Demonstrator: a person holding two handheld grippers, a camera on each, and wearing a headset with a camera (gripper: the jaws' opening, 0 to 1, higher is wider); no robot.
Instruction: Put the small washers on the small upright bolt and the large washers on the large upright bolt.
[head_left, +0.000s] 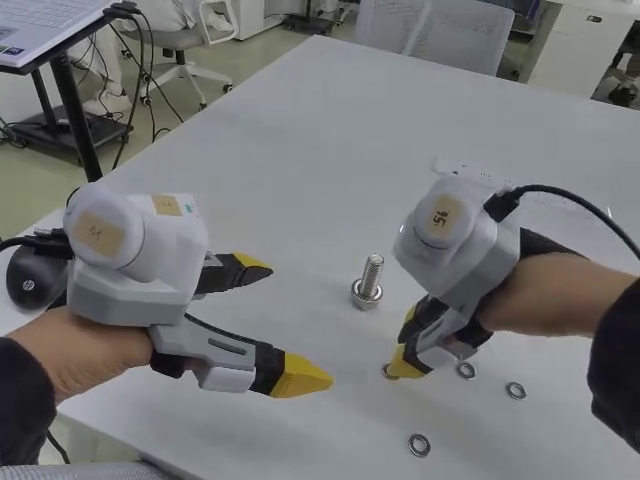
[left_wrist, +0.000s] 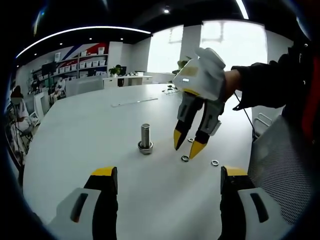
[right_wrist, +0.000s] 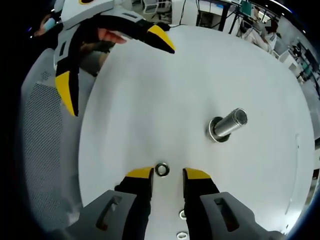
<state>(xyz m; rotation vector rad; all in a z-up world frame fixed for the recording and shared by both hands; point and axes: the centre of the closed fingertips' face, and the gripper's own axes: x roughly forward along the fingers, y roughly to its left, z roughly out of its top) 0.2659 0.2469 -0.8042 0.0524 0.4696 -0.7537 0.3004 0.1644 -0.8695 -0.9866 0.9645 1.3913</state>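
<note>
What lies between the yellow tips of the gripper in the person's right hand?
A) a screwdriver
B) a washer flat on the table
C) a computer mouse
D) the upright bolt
B: the right gripper view shows a washer flat on the table between the open tips of the right gripper, with the bolt standing apart.

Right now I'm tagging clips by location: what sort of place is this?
Probably an open office or lab workspace: a large white table, a mesh-backed office chair behind it, and wall shelves of boxes across the room.
</note>
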